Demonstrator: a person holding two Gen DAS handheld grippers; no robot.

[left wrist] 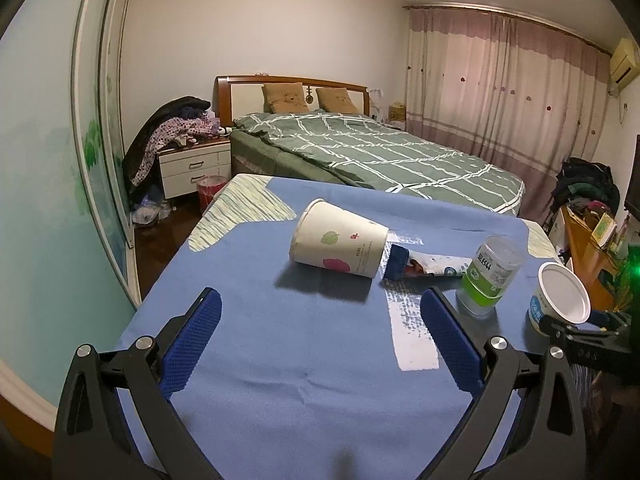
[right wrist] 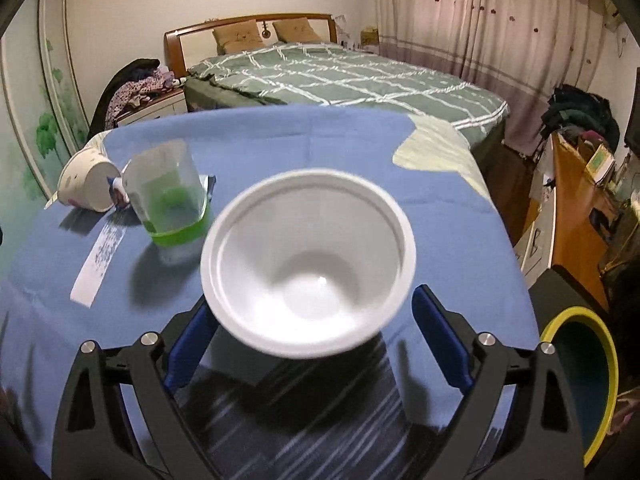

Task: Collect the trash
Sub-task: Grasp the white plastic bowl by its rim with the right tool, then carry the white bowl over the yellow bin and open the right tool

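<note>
In the left wrist view, the left gripper (left wrist: 320, 316) is seen spread wide above the blue cloth (left wrist: 256, 344) that covers the table, with nothing between its blue pads. Ahead of it a paper cup (left wrist: 340, 244) printed with fruit lies on its side, mouth turned to the left. A flattened wrapper (left wrist: 424, 268) is found just behind the cup's base, touching or nearly touching it, and stretches toward a clear plastic cup (left wrist: 490, 276) with a green label, which stands upright. A white strip of paper (left wrist: 412, 332) lies flat on the cloth beside the left gripper's right finger. At the right edge a white tub (left wrist: 560, 298) is seen tilted, with the right gripper (left wrist: 576, 326) below it. In the right wrist view, the right gripper (right wrist: 312, 336) is shown with its jaws wide apart; the white tub (right wrist: 308, 264) sits between them, mouth facing the camera, blurred, and whether the pads touch it cannot be told, since the left pad is close against its rim while the right pad stands clear. The clear plastic cup (right wrist: 172, 204), the paper cup (right wrist: 88, 184) and the white strip of paper (right wrist: 100, 264) are seen to the left. A yellow-rimmed bin (right wrist: 580, 380) stands off the table's right edge.
</note>
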